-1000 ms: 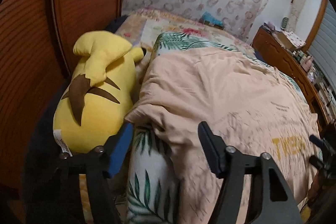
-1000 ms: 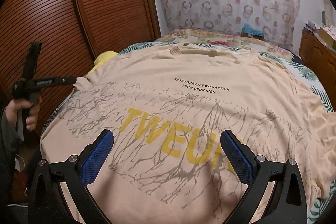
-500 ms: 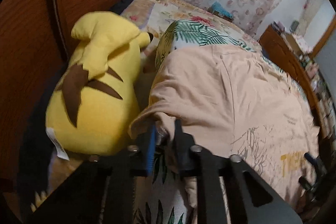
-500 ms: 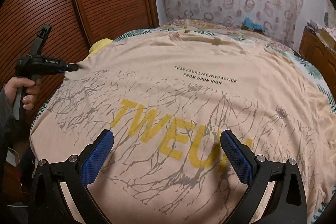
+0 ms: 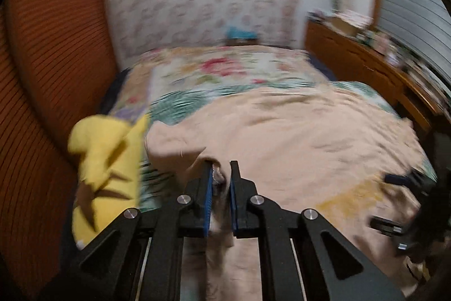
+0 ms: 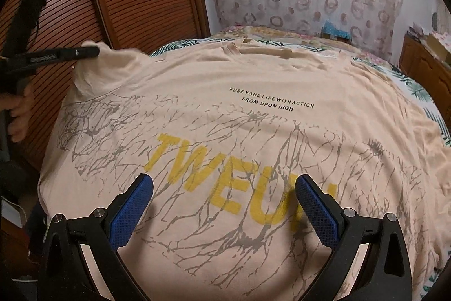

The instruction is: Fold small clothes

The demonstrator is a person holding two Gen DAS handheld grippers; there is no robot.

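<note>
Both wrist views look down across the T-shirt (image 6: 253,131); left apparently blurred.

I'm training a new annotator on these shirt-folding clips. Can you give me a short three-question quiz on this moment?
1. True or false: the left gripper has pinched the sleeve of the T-shirt.
2. What does the right gripper hold? A) the shirt's hem B) nothing, its jaws stand wide above the print C) the yellow plush toy
3. Fill in: the small black print on the shirt begins "FUSE YOUR ____".

Key: 1 true; its jaws have just been closing, with a bunch of the fabric between them. 2 B. 3 LIFE.
</note>
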